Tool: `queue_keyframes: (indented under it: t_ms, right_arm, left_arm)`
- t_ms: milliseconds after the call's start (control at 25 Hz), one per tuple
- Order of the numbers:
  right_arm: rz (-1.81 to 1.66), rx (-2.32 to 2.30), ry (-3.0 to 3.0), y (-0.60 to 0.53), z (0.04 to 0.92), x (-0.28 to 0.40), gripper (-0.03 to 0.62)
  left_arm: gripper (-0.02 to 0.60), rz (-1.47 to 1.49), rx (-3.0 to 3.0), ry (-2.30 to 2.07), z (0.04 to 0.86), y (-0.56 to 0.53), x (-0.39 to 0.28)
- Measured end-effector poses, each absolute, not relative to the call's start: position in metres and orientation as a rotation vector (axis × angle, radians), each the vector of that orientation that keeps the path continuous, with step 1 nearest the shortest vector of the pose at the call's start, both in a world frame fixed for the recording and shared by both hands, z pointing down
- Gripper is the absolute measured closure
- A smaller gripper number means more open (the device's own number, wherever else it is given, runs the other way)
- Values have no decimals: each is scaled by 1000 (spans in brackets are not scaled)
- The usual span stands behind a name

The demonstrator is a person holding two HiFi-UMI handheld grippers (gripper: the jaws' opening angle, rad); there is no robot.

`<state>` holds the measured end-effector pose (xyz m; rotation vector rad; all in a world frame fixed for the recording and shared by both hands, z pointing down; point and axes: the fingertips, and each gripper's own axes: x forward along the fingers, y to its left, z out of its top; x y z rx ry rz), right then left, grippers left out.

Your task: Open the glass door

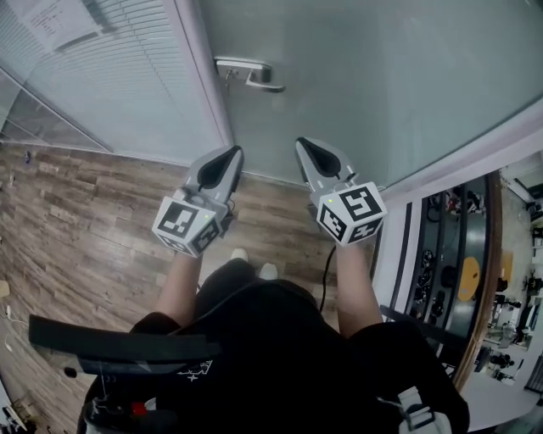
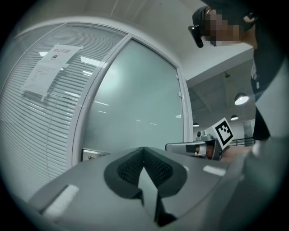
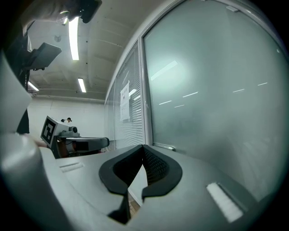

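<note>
while the left claw and right claw are pinched together, the frosted glass door stands closed, handle level.

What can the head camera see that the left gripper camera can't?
Only the head view shows the wooden floor and the left gripper's marker cube. Only the left gripper view shows the ceiling lamps. Both show the glass door, the paper notice and the right gripper.
</note>
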<state>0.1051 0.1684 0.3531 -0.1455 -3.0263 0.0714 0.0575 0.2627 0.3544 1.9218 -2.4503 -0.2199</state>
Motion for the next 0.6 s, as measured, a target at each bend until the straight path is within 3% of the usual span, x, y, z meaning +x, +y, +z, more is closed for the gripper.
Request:
queue_keyframes:
  t_ms: [600]
  right_arm:
    - [67, -41, -3010, 153, 365, 37, 591]
  left_arm:
    - [581, -285, 1985, -2352, 367, 247, -16]
